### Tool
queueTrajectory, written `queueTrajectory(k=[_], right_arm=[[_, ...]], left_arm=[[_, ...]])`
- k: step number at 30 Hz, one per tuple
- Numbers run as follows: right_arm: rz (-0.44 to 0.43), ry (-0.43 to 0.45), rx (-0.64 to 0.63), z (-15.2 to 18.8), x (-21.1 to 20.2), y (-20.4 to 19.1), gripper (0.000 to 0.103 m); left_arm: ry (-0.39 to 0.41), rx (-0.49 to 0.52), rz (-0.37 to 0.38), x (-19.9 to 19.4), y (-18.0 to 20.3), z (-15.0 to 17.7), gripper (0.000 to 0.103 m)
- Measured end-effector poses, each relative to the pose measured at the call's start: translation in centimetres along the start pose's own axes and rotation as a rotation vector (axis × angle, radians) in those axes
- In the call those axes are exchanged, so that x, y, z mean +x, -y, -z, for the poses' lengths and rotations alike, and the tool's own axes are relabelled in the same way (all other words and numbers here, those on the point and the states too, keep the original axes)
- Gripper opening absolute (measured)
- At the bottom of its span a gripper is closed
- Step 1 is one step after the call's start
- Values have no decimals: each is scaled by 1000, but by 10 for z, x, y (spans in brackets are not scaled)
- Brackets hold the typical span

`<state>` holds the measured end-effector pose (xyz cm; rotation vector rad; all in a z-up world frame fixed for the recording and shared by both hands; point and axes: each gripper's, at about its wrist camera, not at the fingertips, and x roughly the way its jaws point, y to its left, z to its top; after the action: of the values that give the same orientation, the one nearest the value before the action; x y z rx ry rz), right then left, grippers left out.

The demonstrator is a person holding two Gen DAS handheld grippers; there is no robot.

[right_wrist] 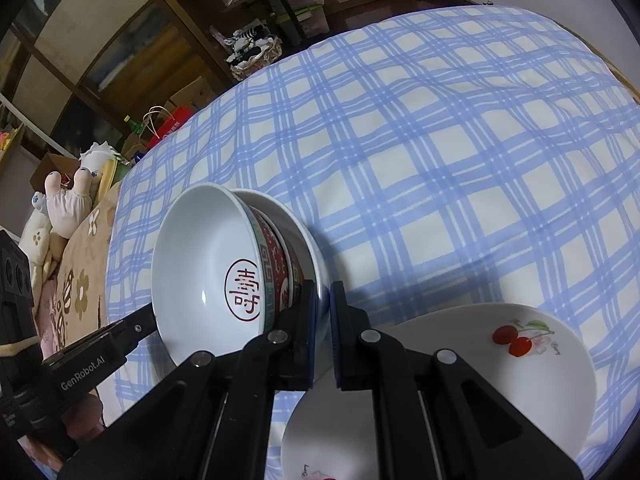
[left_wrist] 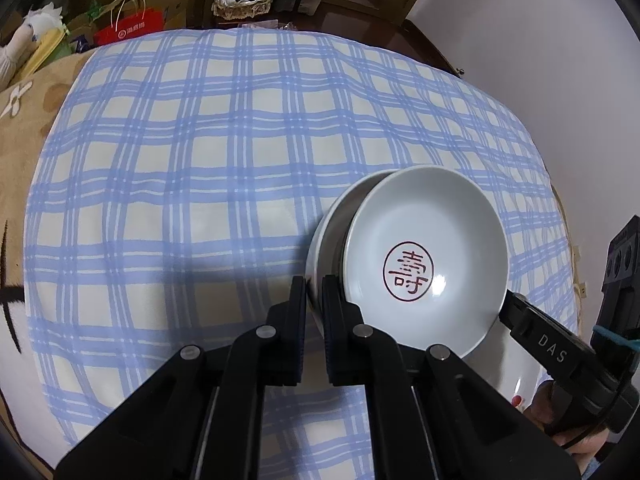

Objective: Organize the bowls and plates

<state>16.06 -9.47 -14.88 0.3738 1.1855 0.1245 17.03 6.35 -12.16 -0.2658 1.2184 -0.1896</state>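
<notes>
A white bowl with a red seal mark [left_wrist: 428, 256] [right_wrist: 208, 264] sits nested in another bowl, both resting in a white plate [left_wrist: 324, 236] [right_wrist: 308, 248]; the stack is held tilted above the blue checked cloth. My left gripper [left_wrist: 314, 292] is shut on the plate's near rim. My right gripper [right_wrist: 322, 300] is shut on the plate's opposite rim; it shows in the left wrist view [left_wrist: 516, 312] at the bowl's right side. The left gripper shows in the right wrist view [right_wrist: 136, 324]. A white cherry-print plate [right_wrist: 520, 364] lies below the right gripper.
The blue checked cloth [left_wrist: 200, 160] [right_wrist: 440, 140] covers a soft surface. A brown floral blanket [right_wrist: 76, 292] and stuffed toys [right_wrist: 68, 200] lie at the left edge. Shelves, a basket [left_wrist: 242, 2] and a red bag [left_wrist: 132, 26] stand beyond.
</notes>
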Motion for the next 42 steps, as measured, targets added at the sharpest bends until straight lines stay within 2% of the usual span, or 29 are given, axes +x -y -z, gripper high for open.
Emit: queueTrajectory(k=[6,10,23,39,42], right_arm=[[-13,-26,8,-1,2,0,10],[-10,-38,15,-2,4,-1,10],[-17,-63,38,-5,7,-2,10],[-19,-54,55,-4,5,-1,10],[-13,-50,48,-5,5,-2,10]], left_arm=[[-4,19,-1,-2,-4,0,7],[-14,-6,26,0,-7,-1,7],[-16,-27,29,-1,-10,0,7],[-9,14,-8,-1,-3,1,7],[-5,48,-44,-1,3,0,7]])
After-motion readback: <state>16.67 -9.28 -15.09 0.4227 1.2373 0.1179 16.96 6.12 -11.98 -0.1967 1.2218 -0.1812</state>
